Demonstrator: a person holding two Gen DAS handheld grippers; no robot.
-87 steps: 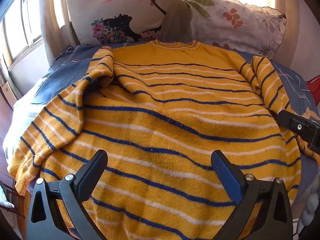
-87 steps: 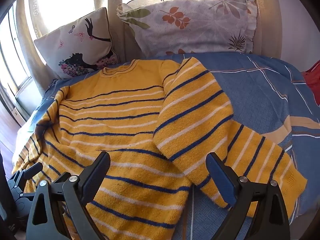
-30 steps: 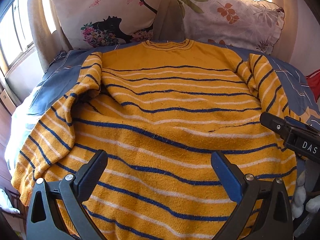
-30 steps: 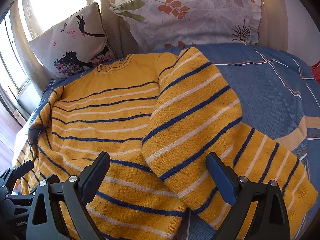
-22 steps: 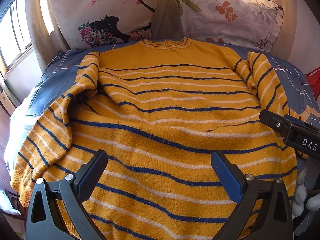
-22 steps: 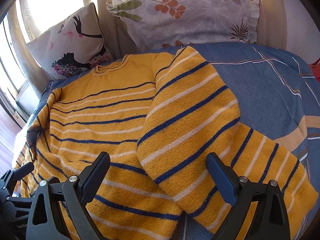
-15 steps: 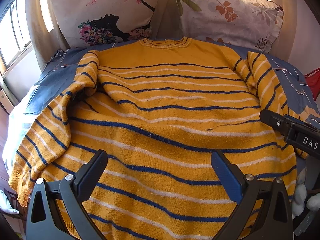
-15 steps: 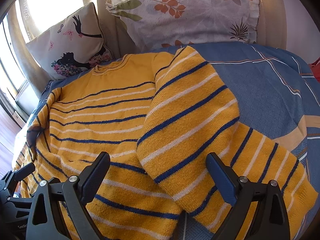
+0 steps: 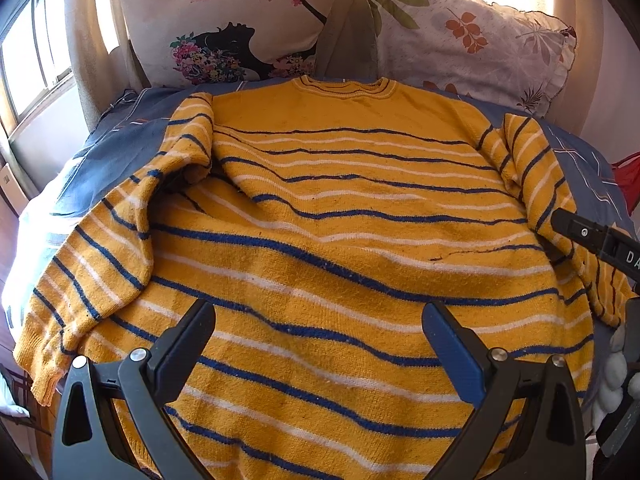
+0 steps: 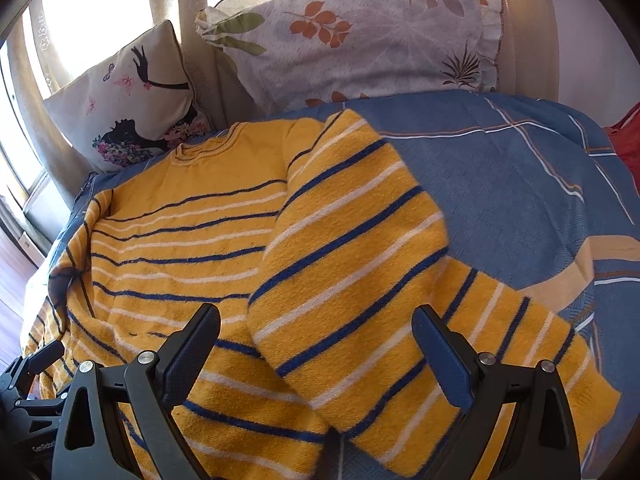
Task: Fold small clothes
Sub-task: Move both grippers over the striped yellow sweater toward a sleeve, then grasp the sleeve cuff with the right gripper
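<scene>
Lying spread across the bed, the yellow knitted sweater with blue and white stripes [image 9: 340, 248] has its round neckline at the far end, toward the pillows, and its hem at the near end, under the cameras. Its body is mostly flat, with soft ripples running across the stripes. In the left wrist view, the sleeve on the left side [image 9: 104, 264] bunches at the shoulder and drapes down toward the near left edge of the bed. In the right wrist view, the other sleeve [image 10: 360, 280] bends at the elbow, its upper part lapping the edge of the sweater's body and its cuff end resting on the bedcover at the near right.

Beneath the sweater is a blue bedcover with thin white and orange lines [image 10: 520, 200]. The left tool [image 9: 318, 340] hovers above the lower part of the sweater's body, its two dark fingers spread wide and holding nothing. The right tool [image 10: 316, 340] hangs over the bent sleeve, fingers likewise spread apart and empty; whether either tool touches the knit cannot be told.

Against the head of the bed lean a cream cushion printed with a black silhouette, flowers and butterflies [image 9: 224, 20] and a pale frilled pillow with orange and green leaves [image 10: 360, 36], side by side.
</scene>
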